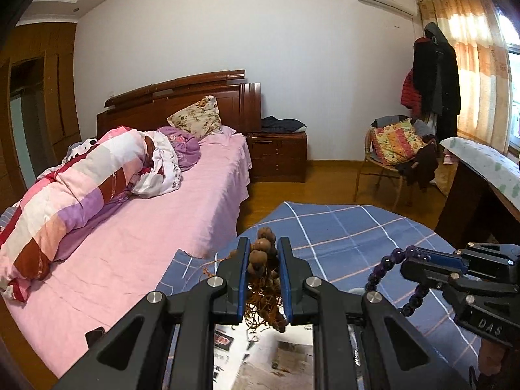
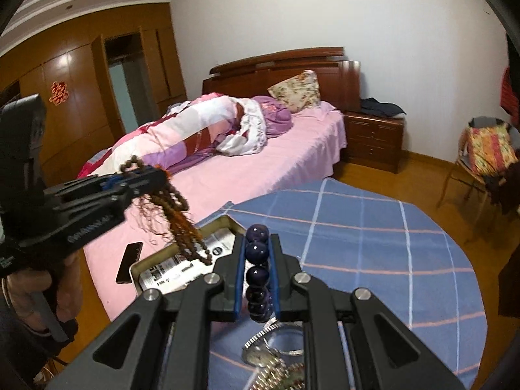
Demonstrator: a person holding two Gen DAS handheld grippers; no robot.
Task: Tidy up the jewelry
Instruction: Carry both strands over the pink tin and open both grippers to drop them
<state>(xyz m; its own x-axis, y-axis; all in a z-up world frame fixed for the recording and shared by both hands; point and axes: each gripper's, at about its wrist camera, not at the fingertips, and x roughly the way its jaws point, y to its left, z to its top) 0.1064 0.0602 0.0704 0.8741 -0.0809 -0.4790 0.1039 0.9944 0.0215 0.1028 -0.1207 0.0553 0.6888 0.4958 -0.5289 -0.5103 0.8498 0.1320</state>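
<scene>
My left gripper [image 1: 262,253] is shut on a brown bead strand with an orange tassel [image 1: 261,256]; in the right wrist view the gripper [image 2: 152,174] holds the strand [image 2: 182,224] hanging over an open metal tin [image 2: 182,260] lined with newspaper. My right gripper [image 2: 256,243] is shut on a purple bead bracelet [image 2: 256,274]; in the left wrist view it [image 1: 419,255] holds the bracelet [image 1: 393,260] above the blue checked tablecloth [image 1: 341,227]. A silver watch [image 2: 263,347] lies on the cloth under my right gripper.
A black phone [image 2: 129,261] lies on the pink bed [image 2: 260,169] left of the tin. A wooden nightstand [image 2: 373,139], a chair with cushions [image 1: 393,152] and a desk [image 1: 481,175] stand around the round table.
</scene>
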